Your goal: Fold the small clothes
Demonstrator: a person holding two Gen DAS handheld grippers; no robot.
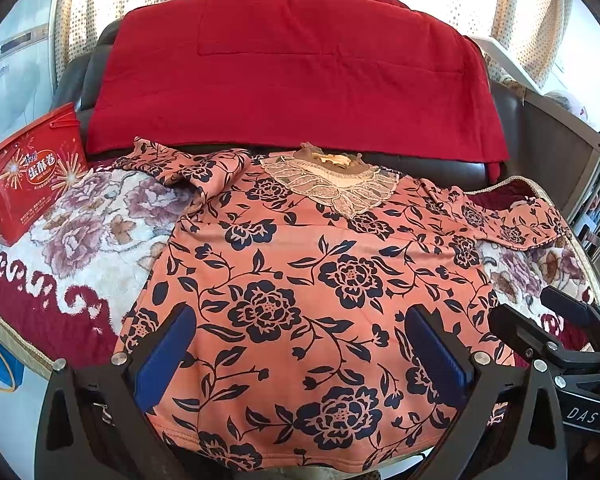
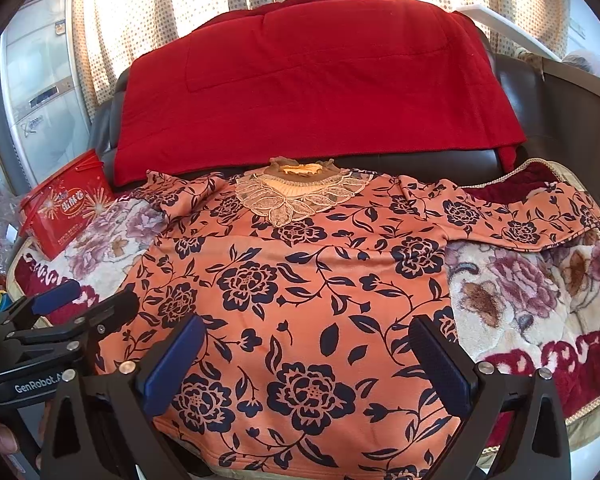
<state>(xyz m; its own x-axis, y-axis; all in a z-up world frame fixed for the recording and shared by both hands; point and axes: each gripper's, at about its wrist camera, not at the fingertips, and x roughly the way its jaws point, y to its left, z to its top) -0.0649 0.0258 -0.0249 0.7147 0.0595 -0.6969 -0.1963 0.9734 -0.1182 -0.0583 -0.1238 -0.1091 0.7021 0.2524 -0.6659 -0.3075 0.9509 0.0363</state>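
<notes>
An orange top with a dark blue flower print (image 1: 312, 280) lies spread flat on a floral blanket, lace collar (image 1: 332, 184) at the far end and sleeves out to both sides. It also fills the right wrist view (image 2: 300, 280). My left gripper (image 1: 300, 320) is open above the top's near hem, holding nothing. My right gripper (image 2: 306, 336) is open above the hem too, just to the right of the left one. The right gripper shows at the right edge of the left wrist view (image 1: 556, 320), and the left gripper at the left of the right wrist view (image 2: 80, 300).
The floral blanket (image 1: 100, 216) covers the surface under the top. A red quilt (image 1: 292, 72) hangs over a dark sofa back behind. A red gift box (image 1: 28, 176) stands at the far left on the blanket. A white appliance (image 2: 40, 92) stands at left.
</notes>
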